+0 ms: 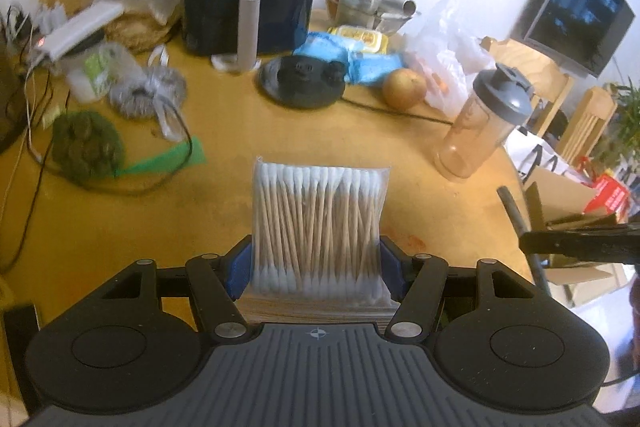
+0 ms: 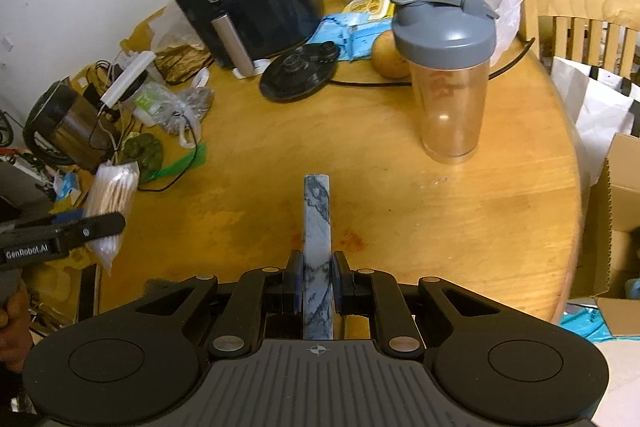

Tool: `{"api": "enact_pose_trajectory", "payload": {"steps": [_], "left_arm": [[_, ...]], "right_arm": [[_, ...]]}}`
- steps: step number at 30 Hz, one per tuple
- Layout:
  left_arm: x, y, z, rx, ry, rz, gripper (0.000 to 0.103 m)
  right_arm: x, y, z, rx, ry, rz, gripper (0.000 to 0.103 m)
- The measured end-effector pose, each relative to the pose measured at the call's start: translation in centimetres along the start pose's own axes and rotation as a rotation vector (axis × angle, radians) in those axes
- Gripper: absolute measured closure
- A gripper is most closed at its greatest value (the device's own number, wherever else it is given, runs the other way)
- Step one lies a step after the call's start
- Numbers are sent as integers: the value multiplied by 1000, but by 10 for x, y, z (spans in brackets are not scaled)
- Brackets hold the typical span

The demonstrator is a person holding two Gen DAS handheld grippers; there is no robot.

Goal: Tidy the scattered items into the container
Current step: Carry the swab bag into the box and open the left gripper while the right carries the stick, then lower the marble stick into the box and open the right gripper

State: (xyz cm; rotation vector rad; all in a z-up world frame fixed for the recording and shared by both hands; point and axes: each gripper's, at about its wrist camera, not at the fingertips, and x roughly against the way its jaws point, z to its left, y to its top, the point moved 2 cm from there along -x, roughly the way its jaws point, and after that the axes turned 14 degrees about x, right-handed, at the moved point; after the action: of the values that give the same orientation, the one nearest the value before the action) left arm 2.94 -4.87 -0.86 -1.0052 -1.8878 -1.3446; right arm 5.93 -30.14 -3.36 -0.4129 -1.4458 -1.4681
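Wooden cotton swabs pack (image 1: 320,227) between left gripper (image 1: 318,267) jaws

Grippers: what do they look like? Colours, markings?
Both match: black linkage arms with silver pivot pins, blue pads, a ribbed grey body bearing a small crosshair mark. The left gripper shows white "GenRobot.AI" lettering on its side; none is visible on the right gripper.

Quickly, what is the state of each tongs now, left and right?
Left tongs: closed on the pack of cotton swabs.
Right tongs: closed on the marbled grey bar.
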Motion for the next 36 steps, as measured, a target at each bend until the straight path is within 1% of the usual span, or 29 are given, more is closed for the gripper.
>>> {"api": "enact_pose_trajectory", "payload": {"steps": [9,13,16,17,19,21,22,24,27,32,36], "left_arm": [[-2,-28,11,167,-27,91,41],[-4,-36,11,201,-31,128,40],[-5,-41,12,242,-67,160,40],[-6,-43,13,263,-97,180,39],[-12,-47,16,300,-152,222,33],[-14,-51,18,332,-171,242,24],[-13,-52,18,333,-170,238,22],[-9,-52,16,319,-158,218,20],[-4,-48,14,291,-115,178,20],[3,-44,9,197,2,107,20],[9,-45,6,138,58,60,20]], "right_arm": [[1,-9,10,24,55,7,86],[3,-11,13,35,70,7,86],[4,-12,14,40,82,8,86],[4,-13,15,42,86,8,86],[3,-14,16,46,92,11,86],[2,-16,17,48,97,15,86],[1,-17,17,48,99,19,86],[0,-20,18,46,104,25,86],[-1,-23,20,48,107,34,86],[-6,-29,23,42,125,58,86],[-8,-31,26,16,145,74,86]]}}
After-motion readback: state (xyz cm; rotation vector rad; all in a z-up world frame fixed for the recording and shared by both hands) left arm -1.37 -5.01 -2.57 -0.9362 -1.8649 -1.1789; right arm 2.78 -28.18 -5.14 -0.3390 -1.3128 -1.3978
